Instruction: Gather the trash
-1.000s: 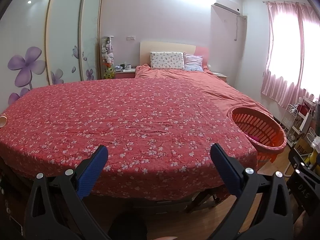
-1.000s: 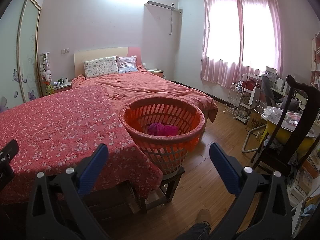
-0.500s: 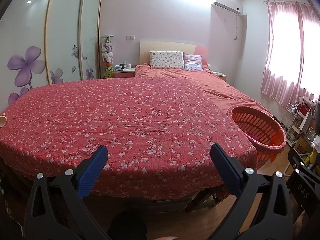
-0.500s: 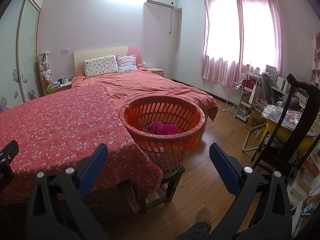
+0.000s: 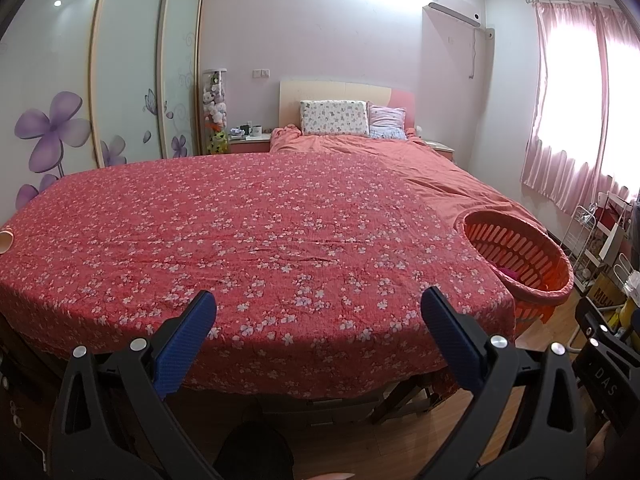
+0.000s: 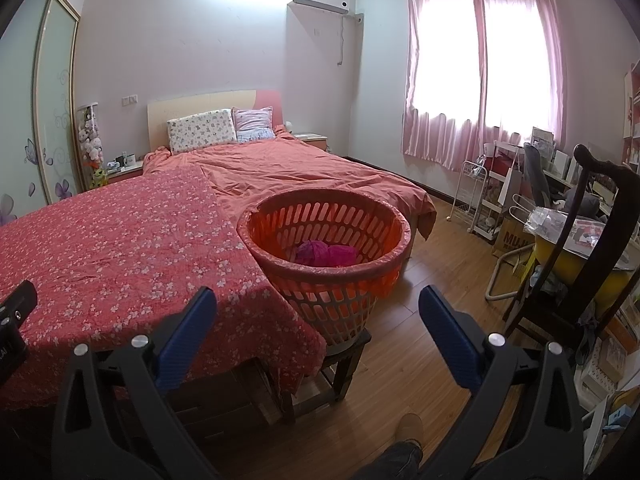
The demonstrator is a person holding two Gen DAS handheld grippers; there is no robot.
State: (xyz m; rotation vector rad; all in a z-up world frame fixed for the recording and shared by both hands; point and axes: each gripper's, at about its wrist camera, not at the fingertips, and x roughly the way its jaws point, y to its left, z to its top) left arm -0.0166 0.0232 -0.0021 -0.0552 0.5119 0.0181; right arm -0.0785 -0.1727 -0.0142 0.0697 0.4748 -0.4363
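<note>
An orange slotted basket [image 6: 326, 240] stands on a dark wooden stool [image 6: 344, 360] at the right end of a table under a red floral cloth [image 5: 256, 232]. Crumpled magenta items [image 6: 326, 254] lie in its bottom. The basket [image 5: 520, 256] shows at the right in the left wrist view. A small pale cup-like object [image 5: 5, 240] sits at the cloth's far left edge, mostly cut off. My left gripper [image 5: 318, 320] is open over the cloth's near edge, holding nothing. My right gripper [image 6: 318, 316] is open just before the basket, also holding nothing.
A bed [image 6: 304, 172] with pillows lies behind the table. A dark wooden chair [image 6: 592, 248], a white wire cart [image 6: 476, 192] and cluttered shelves stand at the right. Sliding wardrobe doors [image 5: 120, 72] line the left wall. A person's shoe [image 6: 410, 428] shows on the wood floor.
Both views have shifted only slightly; the basket sits a little lower and closer in the right wrist view. Both grippers stay open.
</note>
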